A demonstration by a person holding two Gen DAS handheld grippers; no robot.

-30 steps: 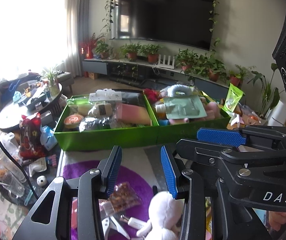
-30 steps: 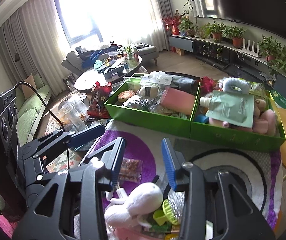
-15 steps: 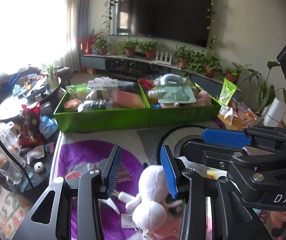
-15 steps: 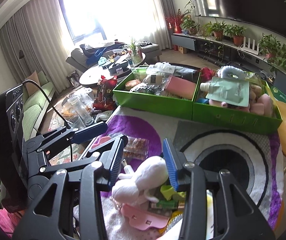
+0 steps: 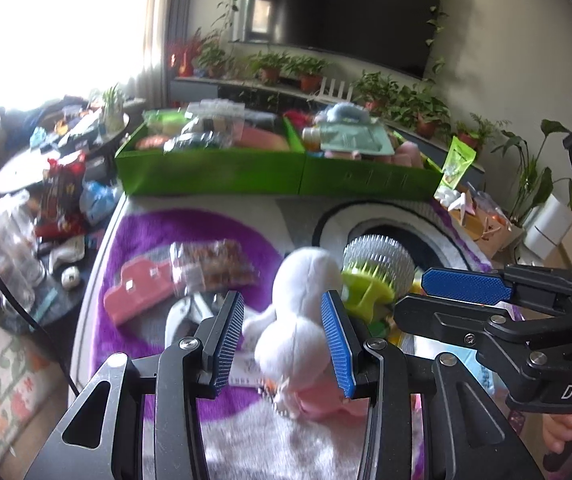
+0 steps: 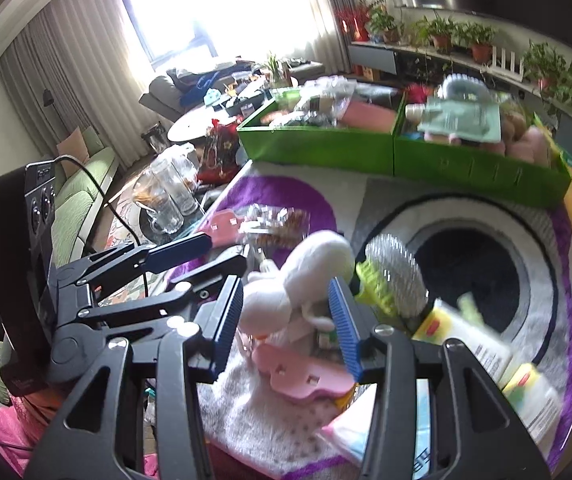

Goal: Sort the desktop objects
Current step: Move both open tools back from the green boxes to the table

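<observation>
A white plush toy [image 5: 302,312] lies on the rug among loose objects, and it also shows in the right wrist view [image 6: 306,276]. My left gripper [image 5: 282,340] is open with the plush between its blue pads, not clamped. My right gripper [image 6: 286,324] is open too, its pads either side of the same plush. A green-handled bristle brush [image 5: 378,268] lies just right of the plush. Two green sorting boxes [image 5: 278,176] full of items stand at the far edge of the rug.
A snack packet [image 5: 210,264], a pink clip [image 5: 138,292] and nail clippers [image 5: 190,308] lie left of the plush. Another pink clip [image 6: 306,372], small bottles [image 6: 470,340] and packets lie near the right gripper. A cluttered low table [image 5: 26,160] stands left.
Both grippers have dropped lower and moved in toward the rug's pile. The white plush now sits between the pads of each gripper. Both grippers stay open.
</observation>
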